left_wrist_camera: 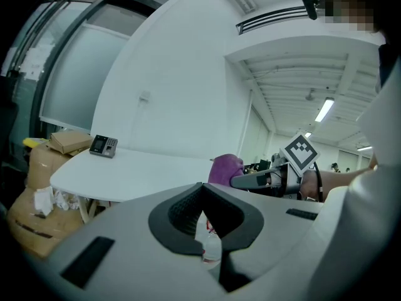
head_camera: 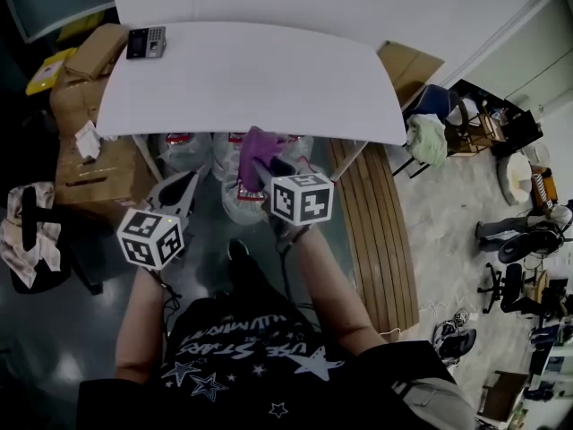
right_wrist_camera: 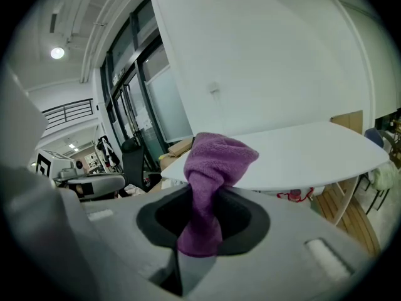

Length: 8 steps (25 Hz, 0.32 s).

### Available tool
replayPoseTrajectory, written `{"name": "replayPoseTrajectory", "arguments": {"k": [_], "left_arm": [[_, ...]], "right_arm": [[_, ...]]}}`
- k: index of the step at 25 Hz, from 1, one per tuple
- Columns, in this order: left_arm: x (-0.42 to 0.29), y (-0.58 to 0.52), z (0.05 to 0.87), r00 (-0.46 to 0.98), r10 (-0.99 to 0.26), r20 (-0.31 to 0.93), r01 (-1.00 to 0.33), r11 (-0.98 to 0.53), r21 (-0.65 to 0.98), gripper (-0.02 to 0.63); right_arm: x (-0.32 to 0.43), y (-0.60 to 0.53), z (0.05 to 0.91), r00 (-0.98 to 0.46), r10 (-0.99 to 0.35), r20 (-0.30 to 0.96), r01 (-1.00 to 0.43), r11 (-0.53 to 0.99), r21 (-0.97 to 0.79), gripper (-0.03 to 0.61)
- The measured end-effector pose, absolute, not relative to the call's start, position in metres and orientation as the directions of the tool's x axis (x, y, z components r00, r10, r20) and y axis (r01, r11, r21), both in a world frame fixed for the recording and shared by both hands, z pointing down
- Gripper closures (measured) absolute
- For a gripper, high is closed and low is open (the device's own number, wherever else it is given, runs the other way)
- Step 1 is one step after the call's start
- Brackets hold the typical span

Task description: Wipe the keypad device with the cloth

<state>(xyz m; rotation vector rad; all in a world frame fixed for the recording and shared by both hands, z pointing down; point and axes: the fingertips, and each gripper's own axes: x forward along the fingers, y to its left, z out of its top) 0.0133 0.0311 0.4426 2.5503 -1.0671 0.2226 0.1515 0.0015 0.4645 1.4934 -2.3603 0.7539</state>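
The keypad device (head_camera: 146,42) is a small dark box at the far left corner of the white table (head_camera: 251,88); the left gripper view also shows this device (left_wrist_camera: 103,145). Both grippers hang below the table's near edge, well short of it. My right gripper (head_camera: 266,167) is shut on a purple cloth (head_camera: 256,147), which sticks up bunched out of its jaws (right_wrist_camera: 216,158). My left gripper (head_camera: 182,191) is to its left, its jaws closed with nothing held (left_wrist_camera: 202,193). From the left gripper view the cloth (left_wrist_camera: 224,168) shows off to the right.
Cardboard boxes (head_camera: 85,61) stand against the table's left end. Plastic bags (head_camera: 192,150) lie under its near edge. A slatted wooden bench (head_camera: 376,231) runs along the right, and a dark chair (head_camera: 36,240) is at the left. Office chairs and clutter fill the far right.
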Motion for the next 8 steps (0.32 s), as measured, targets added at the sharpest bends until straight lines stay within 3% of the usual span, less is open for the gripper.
{"name": "replayPoseTrajectory", "arguments": {"k": [8], "left_arm": [[0.004,0.079,0.438,0.714,-0.644,0.275,-0.701,-0.661,0.268,0.607]], "right_arm": [[0.144,0.05,0.455,-0.431,-0.782,0.451,-0.899,0.327,-0.292,0.482]]}}
